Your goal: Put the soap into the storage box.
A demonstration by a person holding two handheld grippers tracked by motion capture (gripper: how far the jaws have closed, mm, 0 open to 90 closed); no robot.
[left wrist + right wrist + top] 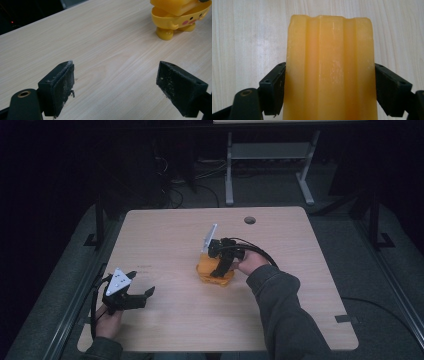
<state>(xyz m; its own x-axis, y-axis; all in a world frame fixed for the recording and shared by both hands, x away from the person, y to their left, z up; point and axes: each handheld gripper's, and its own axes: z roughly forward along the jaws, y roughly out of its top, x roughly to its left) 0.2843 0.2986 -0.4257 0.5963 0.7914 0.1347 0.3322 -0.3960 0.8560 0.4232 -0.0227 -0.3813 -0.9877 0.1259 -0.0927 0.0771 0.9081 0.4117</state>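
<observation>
My right gripper (pixel 329 82) clamps the yellow lid (pixel 329 62), one jaw pressed to each ribbed side, above the toy (pixel 215 272) mid-table (pixel 170 320). My left gripper (pixel 116 87) gapes wide and empty, the toy (pixel 178 18) well beyond its right jaw.

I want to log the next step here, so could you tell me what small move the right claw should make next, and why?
Probably a gentle lift. The right claw has its jaws against both sides of the yellow lid atop the yellow toy container, which stands on the table. The left claw hangs open, apart from it, so steadying the base first may help.
</observation>
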